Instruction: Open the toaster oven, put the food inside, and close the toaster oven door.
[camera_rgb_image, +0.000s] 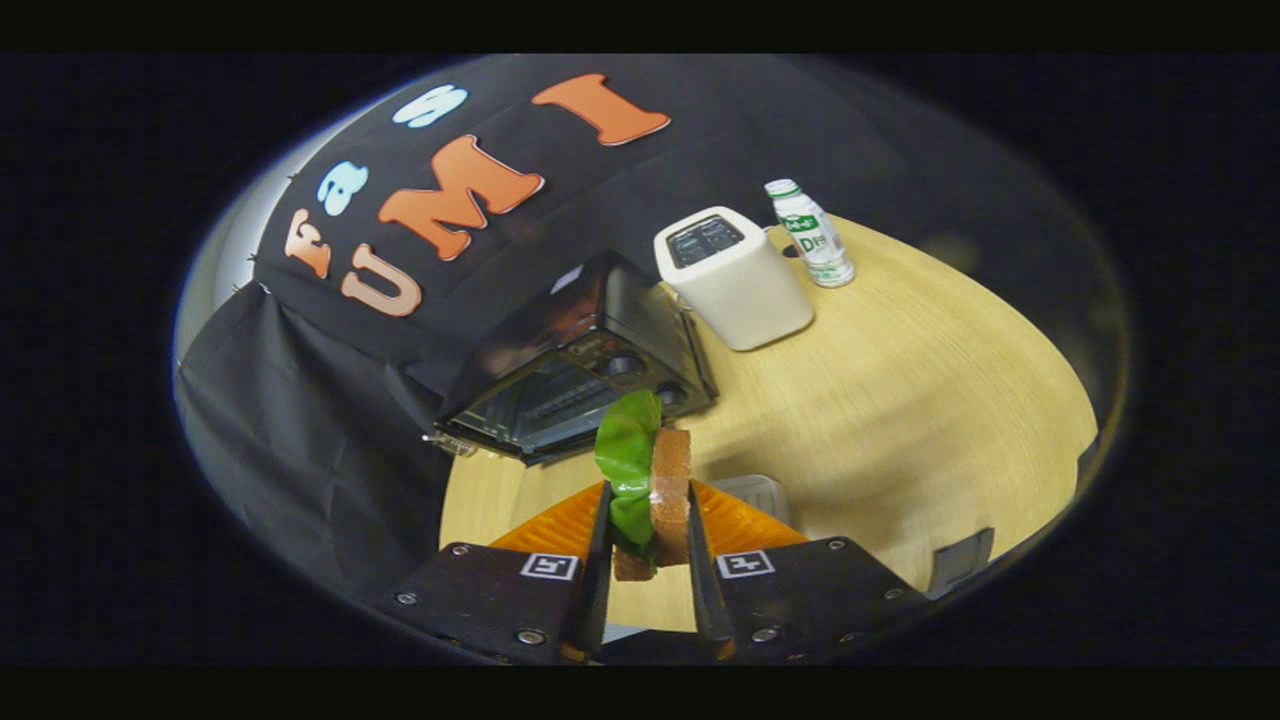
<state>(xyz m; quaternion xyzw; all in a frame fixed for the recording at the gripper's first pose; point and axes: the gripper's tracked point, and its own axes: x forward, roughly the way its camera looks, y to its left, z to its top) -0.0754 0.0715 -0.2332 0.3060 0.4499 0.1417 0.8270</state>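
Wooden table (900, 400) against black cloth. Gripper (650, 560) clamped on a sandwich (655, 490), bread and lettuce upright between both fingers. Just beyond it sits the black toaster oven (570, 370), door closed. Farther ahead stand a white toaster (735, 280) and small bottle (812, 235).

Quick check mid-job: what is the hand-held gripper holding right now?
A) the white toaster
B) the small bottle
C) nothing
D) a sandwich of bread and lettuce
D: the hand-held gripper has both fingers pressed on the sandwich, with the toaster oven just beyond it.
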